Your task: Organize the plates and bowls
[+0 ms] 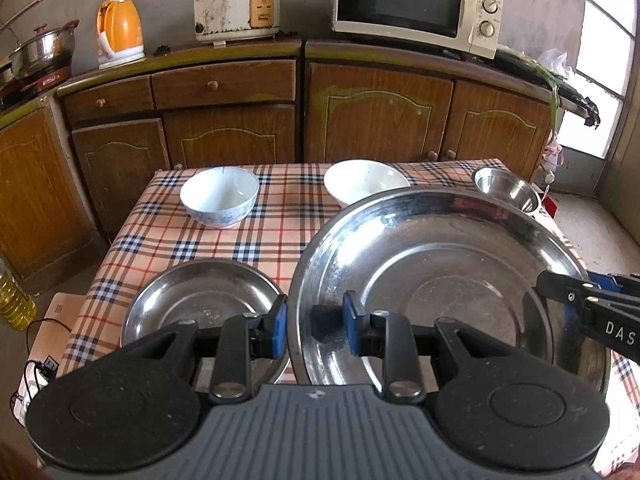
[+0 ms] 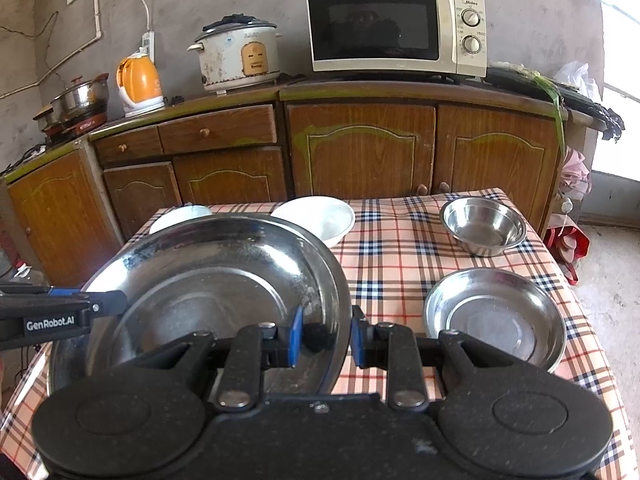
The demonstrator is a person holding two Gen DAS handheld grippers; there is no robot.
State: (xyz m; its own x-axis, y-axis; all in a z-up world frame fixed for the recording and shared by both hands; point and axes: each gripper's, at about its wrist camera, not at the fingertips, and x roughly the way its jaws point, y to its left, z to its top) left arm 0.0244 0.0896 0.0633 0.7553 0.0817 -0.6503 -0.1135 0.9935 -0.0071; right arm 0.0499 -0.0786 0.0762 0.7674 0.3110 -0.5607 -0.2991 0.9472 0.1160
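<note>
A large steel plate (image 1: 440, 264) is held between both grippers above the checked table; it also shows in the right wrist view (image 2: 208, 280). My left gripper (image 1: 316, 326) straddles its left rim, one pad inside and one outside. My right gripper (image 2: 325, 340) straddles its right rim the same way and shows in the left wrist view (image 1: 576, 300). A smaller steel plate (image 1: 204, 300) lies at front left, another (image 2: 496, 316) at front right. A steel bowl (image 2: 484, 226) sits at back right. Two white bowls (image 1: 219, 196) (image 1: 366, 180) stand at the back.
The checked table (image 2: 400, 256) stands before wooden cabinets (image 1: 372, 112) with a microwave (image 1: 416, 4), rice cooker (image 1: 236, 4), orange kettle (image 1: 119, 32) and steel pot (image 1: 44, 50). An oil bottle (image 1: 12, 296) and power strip (image 1: 36, 376) are on the floor at left.
</note>
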